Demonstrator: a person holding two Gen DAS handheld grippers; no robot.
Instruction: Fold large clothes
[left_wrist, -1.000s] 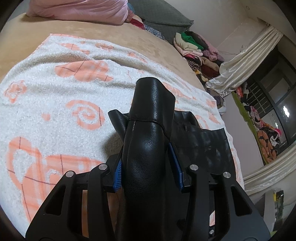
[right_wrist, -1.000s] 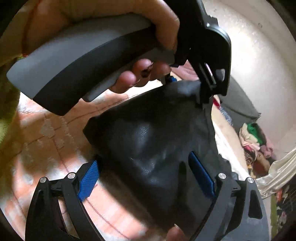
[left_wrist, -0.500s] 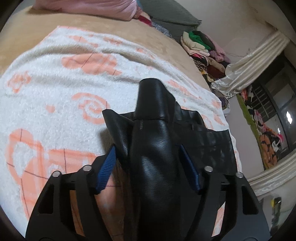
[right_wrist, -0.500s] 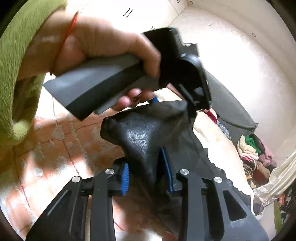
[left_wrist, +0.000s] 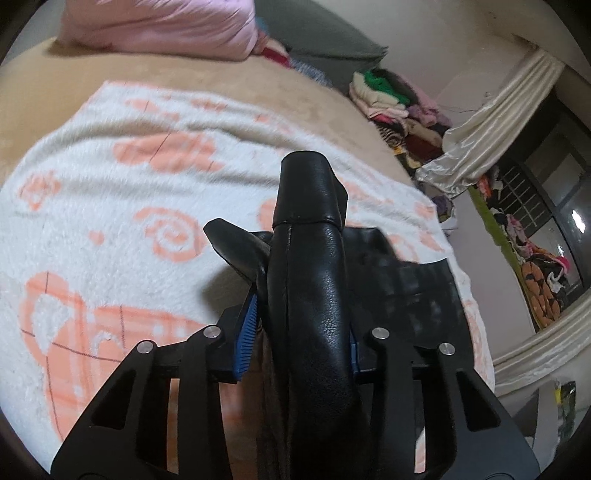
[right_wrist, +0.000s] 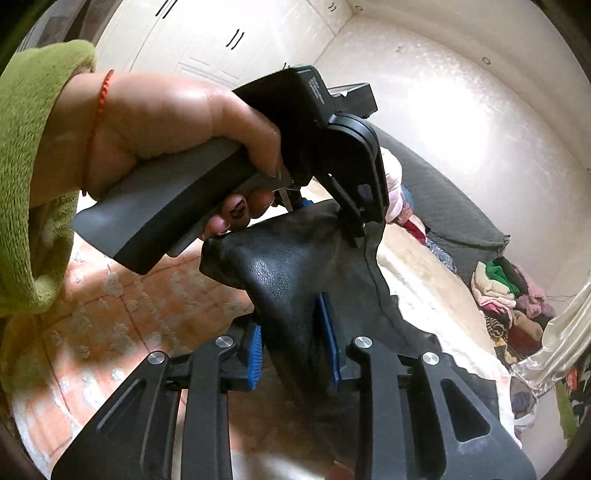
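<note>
Bunching between both clamped claws, left claw (left_wrist: 299, 332) and right claw (right_wrist: 293, 349), the glossy black leather garment (left_wrist: 310, 295) ridges upward.

Black leather garment (left_wrist: 310, 288); white blanket (left_wrist: 110, 229), orange swirl and check motifs; pink pillow (left_wrist: 166, 26); green sleeve (right_wrist: 33, 177).

Garment (left_wrist: 306, 280) on blanket (left_wrist: 110, 206), btwn tongs (left_wrist: 299, 332)

A fuzzy lime-green fleece sleeve (right_wrist: 33, 177) and thin red string bracelet (right_wrist: 98, 122) dress the wrist; each black hand-held gripper (right_wrist: 293, 350) has blue ribbed pads (right_wrist: 255, 354) and silver screws.
</note>
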